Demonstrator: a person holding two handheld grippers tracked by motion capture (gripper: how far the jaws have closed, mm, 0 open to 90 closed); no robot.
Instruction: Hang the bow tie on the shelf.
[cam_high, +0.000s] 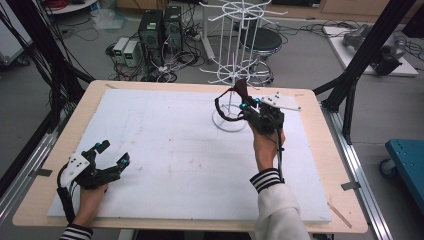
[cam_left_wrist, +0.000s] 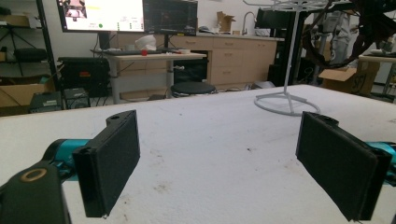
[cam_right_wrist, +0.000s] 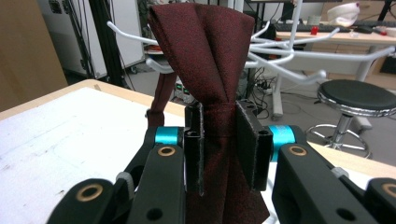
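Dark red bow tie (cam_right_wrist: 212, 70) is pinched at its knot in my right tongs (cam_right_wrist: 219, 149), raised beside the white rack (cam_high: 235, 55) so I can hang it, I judge. My left tongs (cam_high: 107, 160) rest released on the bench (cam_high: 165, 145), well apart.

monitors (cam_left_wrist: 126, 14): bright windows at far left, lettering too small to read
cardboard box (cam_left_wrist: 348, 77): dark printed mark at far right, not legible
computer towers (cam_high: 160, 27): no legible brand
grippers and tie: no readable text or numbers
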